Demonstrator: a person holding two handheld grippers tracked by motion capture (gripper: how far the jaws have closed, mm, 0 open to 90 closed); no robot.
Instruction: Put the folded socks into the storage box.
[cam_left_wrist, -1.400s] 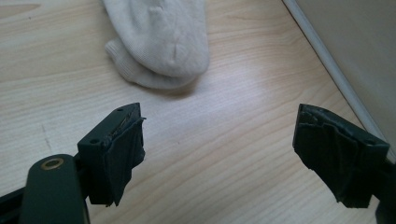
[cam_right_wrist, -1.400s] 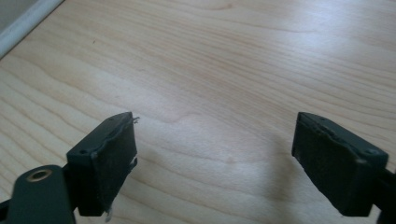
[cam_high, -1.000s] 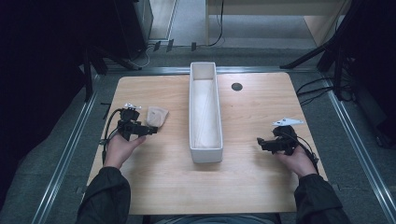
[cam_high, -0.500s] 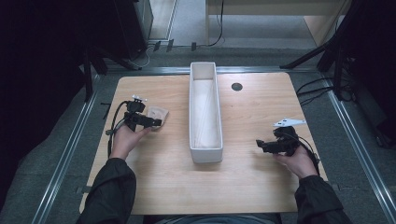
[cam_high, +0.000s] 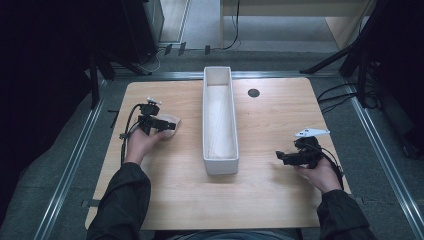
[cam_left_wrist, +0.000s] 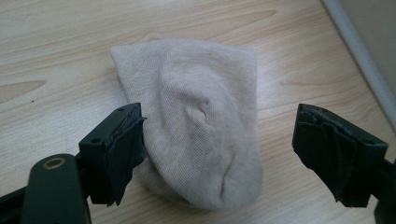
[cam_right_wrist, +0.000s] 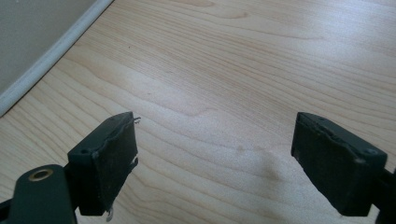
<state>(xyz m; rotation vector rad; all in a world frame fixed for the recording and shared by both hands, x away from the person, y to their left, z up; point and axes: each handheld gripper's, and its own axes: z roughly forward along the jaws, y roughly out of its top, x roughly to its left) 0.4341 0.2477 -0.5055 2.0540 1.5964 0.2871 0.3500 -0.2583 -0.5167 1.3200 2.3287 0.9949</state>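
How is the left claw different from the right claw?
The left claw has a beige sock lying between its jaws; the right claw has bare wooden table between its. In the high view, the left claw sits farther up the table than the right claw. Both stand open, gripping nothing.

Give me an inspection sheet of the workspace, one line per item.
Surface: wooden table, dry, with a dark round hole near the far edge.
Job's things: beige sock lying flat, left of the long white bin; a pale lining lies inside the bin.
Clutter: nothing seen.
Grippers: left claw open, straddling the sock, one pad at its edge, the other apart; right claw open over bare wood, nothing between the jaws.
Cables: one trails from the left claw over the table's left side; more lie on the floor at right.
Surroundings: grey floor, metal rails, dark stands.
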